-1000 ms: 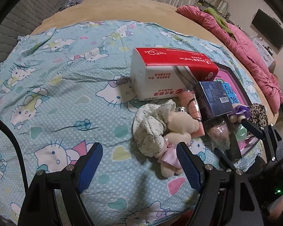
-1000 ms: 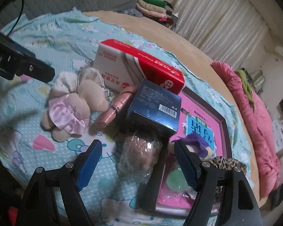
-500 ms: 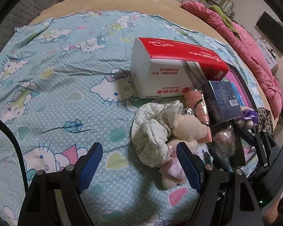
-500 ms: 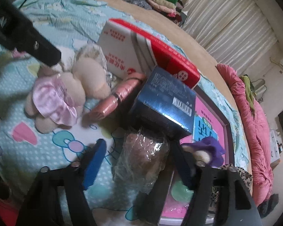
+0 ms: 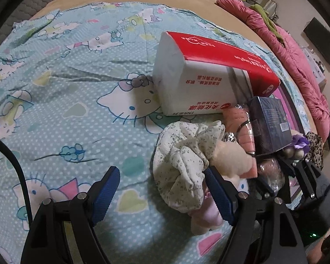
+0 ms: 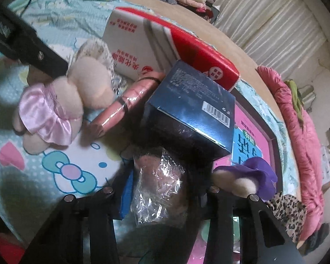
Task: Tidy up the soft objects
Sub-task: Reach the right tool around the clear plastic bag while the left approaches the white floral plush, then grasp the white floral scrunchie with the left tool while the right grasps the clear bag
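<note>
left tool [image 5: 162,189]: jaws apart, closing, over bonnet [image 5: 184,162] | right tool [image 6: 165,195]: closing, pads against cellophane pack [image 6: 158,189] | on bed [image 5: 77,92]

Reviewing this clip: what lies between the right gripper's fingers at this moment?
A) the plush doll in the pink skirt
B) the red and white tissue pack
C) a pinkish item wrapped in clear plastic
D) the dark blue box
C: in the right wrist view the right gripper, its fingers having just been closing, flanks the plastic-wrapped pinkish item; the blue box sits beyond it.
</note>
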{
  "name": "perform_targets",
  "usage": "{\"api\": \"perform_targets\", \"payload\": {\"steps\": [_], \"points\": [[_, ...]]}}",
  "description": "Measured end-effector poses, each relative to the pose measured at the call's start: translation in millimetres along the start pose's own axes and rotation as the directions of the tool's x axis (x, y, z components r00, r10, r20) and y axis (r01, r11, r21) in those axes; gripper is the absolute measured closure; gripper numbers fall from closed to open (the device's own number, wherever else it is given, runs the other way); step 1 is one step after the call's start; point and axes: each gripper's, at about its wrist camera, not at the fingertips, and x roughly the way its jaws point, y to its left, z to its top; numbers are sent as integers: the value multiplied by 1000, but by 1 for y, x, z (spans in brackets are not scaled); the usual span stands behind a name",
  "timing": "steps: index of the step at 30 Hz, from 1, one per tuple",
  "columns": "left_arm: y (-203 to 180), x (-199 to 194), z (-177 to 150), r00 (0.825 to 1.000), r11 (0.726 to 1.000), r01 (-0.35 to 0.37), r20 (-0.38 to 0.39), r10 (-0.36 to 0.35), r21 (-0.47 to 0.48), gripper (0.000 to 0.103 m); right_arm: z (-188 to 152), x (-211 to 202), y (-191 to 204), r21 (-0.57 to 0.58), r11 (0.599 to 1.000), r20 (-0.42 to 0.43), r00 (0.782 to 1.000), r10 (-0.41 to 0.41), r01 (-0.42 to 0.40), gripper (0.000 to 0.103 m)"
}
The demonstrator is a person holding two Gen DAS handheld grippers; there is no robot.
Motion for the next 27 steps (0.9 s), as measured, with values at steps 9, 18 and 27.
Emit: {"api": "perform_targets", "payload": {"steps": [9, 18, 27], "points": [[2, 12, 5, 994, 994, 105, -28, -106, -41, 77, 8, -26, -4, 41, 993, 72, 991, 109, -113, 59], [0, -16, -3, 993, 994, 109, 37, -108, -15, 84, 3, -50, -3, 133, 974, 123, 978, 169, -185, 59], [-19, -62, -3, 990, 997, 57, 130, -64, 54, 84, -1, -72, -24, 262, 926, 183, 956, 228, -271, 59]]}}
